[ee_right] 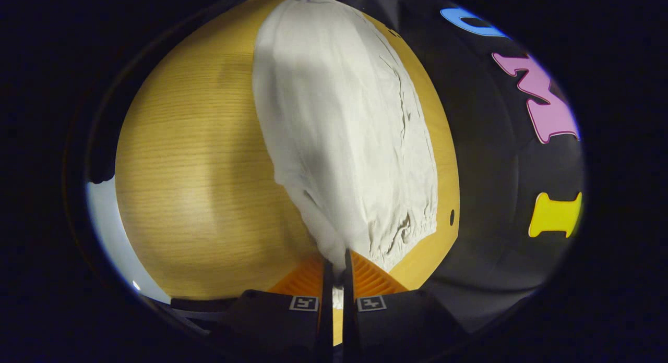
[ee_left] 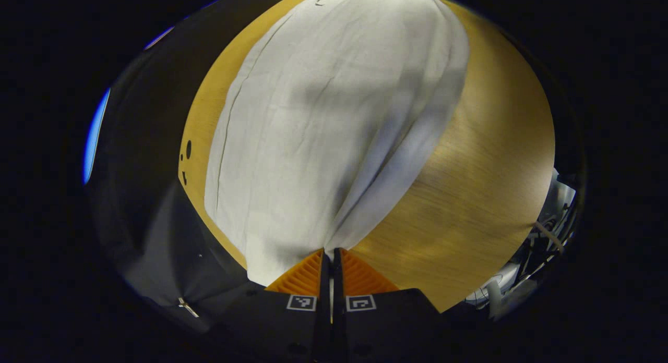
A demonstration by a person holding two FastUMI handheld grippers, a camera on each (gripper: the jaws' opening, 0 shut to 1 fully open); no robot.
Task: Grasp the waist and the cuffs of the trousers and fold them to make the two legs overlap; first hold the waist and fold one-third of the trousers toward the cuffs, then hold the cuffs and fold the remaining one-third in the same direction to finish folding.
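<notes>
Wooden table underneath, bearing white trousers spread long from 12 to 6 o'clock in both views, likely kept taut so one leg can be carried over the other. Elastic waist at 5 o'clock in right gripper view, so far end presumably cuffs. Left gripper pinched together on fabric edge at 6 o'clock. Right gripper likewise clamped on gathered cloth beside waist, jaws nearly closed, cloth bunched between them
</notes>
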